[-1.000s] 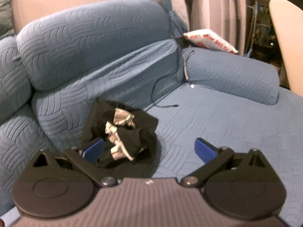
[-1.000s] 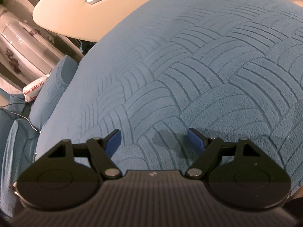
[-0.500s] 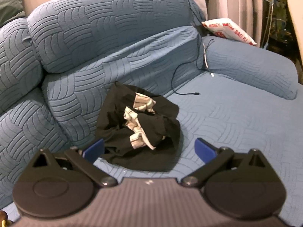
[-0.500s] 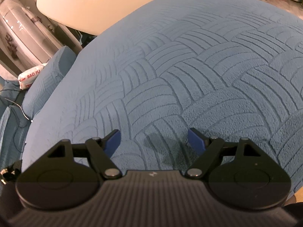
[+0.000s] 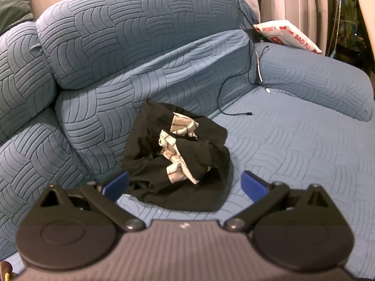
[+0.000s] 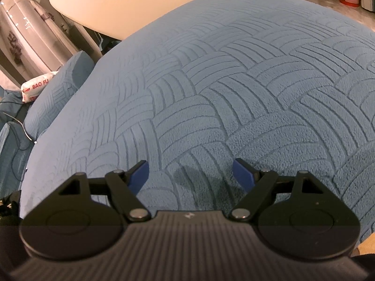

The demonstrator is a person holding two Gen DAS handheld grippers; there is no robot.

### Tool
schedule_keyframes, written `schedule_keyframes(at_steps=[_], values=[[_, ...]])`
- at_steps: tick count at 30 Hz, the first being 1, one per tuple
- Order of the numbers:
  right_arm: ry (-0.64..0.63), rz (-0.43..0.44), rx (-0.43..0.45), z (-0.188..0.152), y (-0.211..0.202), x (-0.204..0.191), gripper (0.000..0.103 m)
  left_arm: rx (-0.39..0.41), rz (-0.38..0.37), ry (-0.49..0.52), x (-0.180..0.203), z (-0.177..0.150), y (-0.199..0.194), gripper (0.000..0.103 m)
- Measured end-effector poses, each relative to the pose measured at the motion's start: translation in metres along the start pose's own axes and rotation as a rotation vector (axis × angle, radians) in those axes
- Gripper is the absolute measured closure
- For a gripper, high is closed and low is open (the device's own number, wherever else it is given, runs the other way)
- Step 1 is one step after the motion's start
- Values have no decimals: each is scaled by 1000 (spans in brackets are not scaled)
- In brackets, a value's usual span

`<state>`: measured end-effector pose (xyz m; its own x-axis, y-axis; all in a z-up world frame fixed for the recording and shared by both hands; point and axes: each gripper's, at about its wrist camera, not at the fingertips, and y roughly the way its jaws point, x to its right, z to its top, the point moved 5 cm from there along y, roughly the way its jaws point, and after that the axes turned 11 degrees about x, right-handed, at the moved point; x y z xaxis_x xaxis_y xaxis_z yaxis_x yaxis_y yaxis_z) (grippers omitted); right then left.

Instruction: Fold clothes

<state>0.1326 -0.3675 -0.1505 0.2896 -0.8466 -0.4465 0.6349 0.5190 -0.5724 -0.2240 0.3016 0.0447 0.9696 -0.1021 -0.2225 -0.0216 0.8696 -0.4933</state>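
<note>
A crumpled black garment (image 5: pixel 178 159) with a pale striped lining lies on the blue sofa seat (image 5: pixel 293 145), against the backrest. My left gripper (image 5: pixel 185 185) is open and empty, just in front of the garment, with its jaws to either side of the garment's near edge. My right gripper (image 6: pixel 191 173) is open and empty, hovering close above the bare blue quilted sofa cover (image 6: pixel 234 82). The garment does not show in the right wrist view.
Blue back cushions (image 5: pixel 131 30) rise behind the garment. A thin black cable (image 5: pixel 232 98) and a white cable (image 5: pixel 261 70) trail on the seat. A white printed bag (image 5: pixel 286 35) sits on the armrest; it also shows in the right wrist view (image 6: pixel 35 87). A cream table (image 6: pixel 145 2) stands beyond.
My left gripper has drawn back and swung left, so the garment now sits centred between its jaws. My right gripper has shifted slightly over the sofa cover. Both stayed open.
</note>
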Motion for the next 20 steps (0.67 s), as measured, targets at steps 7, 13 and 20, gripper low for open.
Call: schedule_keyframes(at_steps=[7,13,20], values=[[-5,0,0,1,1,-1,21,12,17,16,-2,4,6,0],[-14,9,-5,7,5,5,21,28,20,12,-2,2,4,0],[-17,13,-6,10,9,5,21,1,5,-8,-7,0,12,0]])
